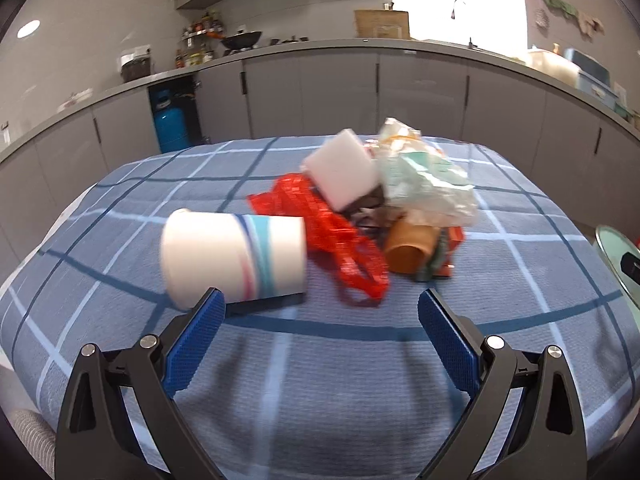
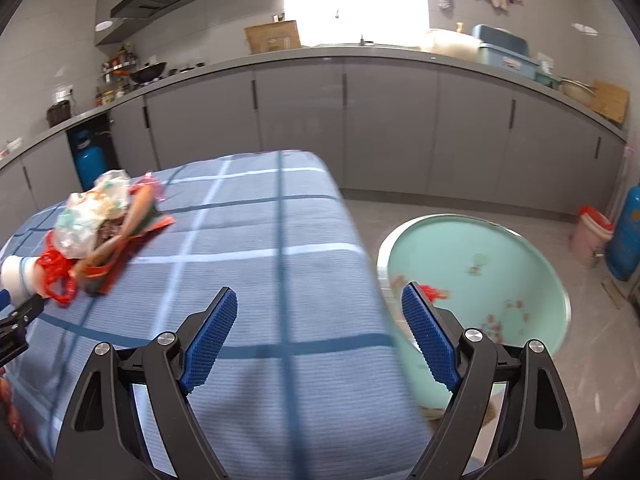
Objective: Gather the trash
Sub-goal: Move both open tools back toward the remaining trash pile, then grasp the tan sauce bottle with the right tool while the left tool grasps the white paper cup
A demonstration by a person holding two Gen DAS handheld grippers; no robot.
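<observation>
Paper cup [image 1: 234,256] bears stripes; lettering unreadable.

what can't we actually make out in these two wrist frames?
- Paper cup, left wrist view: blurred; the left tool finger hides its lower edge.
- Pile under the white block and crumpled plastic: dark scraps hidden.
- Basin, right wrist view: bits inside too blurred to name; the right tool covers its near rim.
- Tablecloth: right edge smeared.
</observation>
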